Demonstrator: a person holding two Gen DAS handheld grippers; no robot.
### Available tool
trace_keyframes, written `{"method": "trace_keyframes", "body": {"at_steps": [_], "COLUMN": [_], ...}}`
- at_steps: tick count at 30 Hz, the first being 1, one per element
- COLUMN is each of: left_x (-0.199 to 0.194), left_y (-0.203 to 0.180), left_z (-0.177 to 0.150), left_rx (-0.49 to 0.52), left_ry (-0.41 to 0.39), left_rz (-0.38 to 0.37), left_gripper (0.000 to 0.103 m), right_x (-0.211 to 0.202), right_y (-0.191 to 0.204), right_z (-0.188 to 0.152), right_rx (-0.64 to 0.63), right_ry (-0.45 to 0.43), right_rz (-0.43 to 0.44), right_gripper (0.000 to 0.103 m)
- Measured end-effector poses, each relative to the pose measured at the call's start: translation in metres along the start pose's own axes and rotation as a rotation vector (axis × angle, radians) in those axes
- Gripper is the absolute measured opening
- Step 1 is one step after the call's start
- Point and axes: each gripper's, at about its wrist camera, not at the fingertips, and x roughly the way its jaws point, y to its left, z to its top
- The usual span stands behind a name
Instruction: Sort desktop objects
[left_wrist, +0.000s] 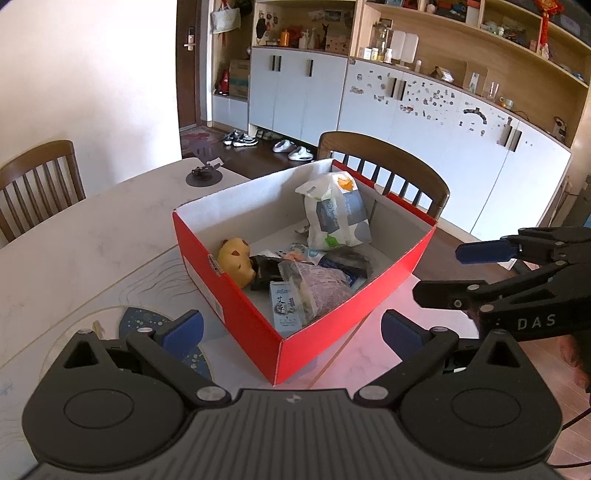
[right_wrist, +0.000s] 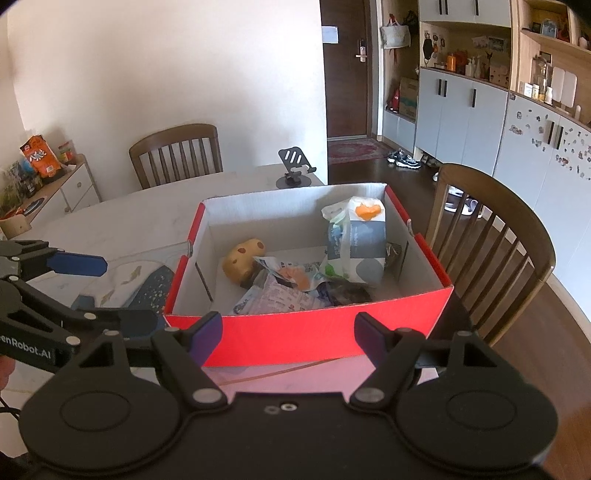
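A red cardboard box (left_wrist: 236, 314) (right_wrist: 306, 334) with a white inside stands on the pale table. In it lie a yellow bear toy (left_wrist: 236, 260) (right_wrist: 245, 258), a white and grey wipes pack (left_wrist: 338, 214) (right_wrist: 356, 240), a small blue-white carton (left_wrist: 286, 304) and several snack packets (left_wrist: 319, 280) (right_wrist: 273, 297). My left gripper (left_wrist: 291, 328) is open and empty, just short of the box's near corner. My right gripper (right_wrist: 288, 332) is open and empty, in front of the box's near wall. Each gripper shows in the other's view: the right (left_wrist: 439, 273), the left (right_wrist: 122, 291).
A blue patterned mat (left_wrist: 147, 323) (right_wrist: 147, 291) lies on the table left of the box. A black phone stand (left_wrist: 203, 175) (right_wrist: 293, 166) sits at the table's far edge. Wooden chairs (left_wrist: 388, 166) (right_wrist: 495, 236) stand behind the box and at the far left (left_wrist: 37, 177).
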Motion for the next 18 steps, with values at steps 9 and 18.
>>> {"method": "trace_keyframes", "body": {"at_steps": [9,18], "left_x": [-0.002,-0.01], "left_y": [0.001,0.008], "left_z": [-0.001,-0.002], "left_rx": [-0.003,0.001], "left_ry": [-0.002,-0.039], "left_rz": [0.005,0.016], "left_gripper": [0.103,0.103], "right_x": [0.002,0.004], "right_y": [0.006,0.01], "right_z": [-0.003,-0.002], "right_rx": [-0.008,-0.007], "right_ry": [0.007,0.015], "right_rz": [0.008,-0.023], "right_gripper": [0.079,0.079]}}
